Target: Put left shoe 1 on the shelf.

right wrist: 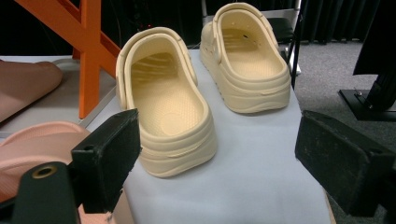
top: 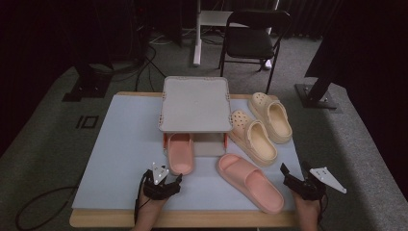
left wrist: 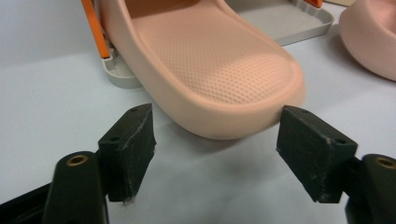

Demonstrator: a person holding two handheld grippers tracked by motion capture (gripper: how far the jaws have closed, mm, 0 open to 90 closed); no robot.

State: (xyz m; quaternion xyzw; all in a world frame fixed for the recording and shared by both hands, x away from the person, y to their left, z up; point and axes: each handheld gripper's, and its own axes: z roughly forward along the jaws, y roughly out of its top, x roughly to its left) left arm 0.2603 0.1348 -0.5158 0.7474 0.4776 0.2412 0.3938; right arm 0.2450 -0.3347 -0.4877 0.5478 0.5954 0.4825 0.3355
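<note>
Pink slide lies on the rack's lower tray, its heel just ahead of my left claw, whose jaws gape wide with nothing between them. My right claw stands open too, empty, facing the yellow clogs.

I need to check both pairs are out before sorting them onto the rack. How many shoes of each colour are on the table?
Pink slides: 2, one on the rack's lower shelf, one on the mat.
Cream clogs: 2, one beside the rack, one farther right.
Total: 4 shoes.
</note>
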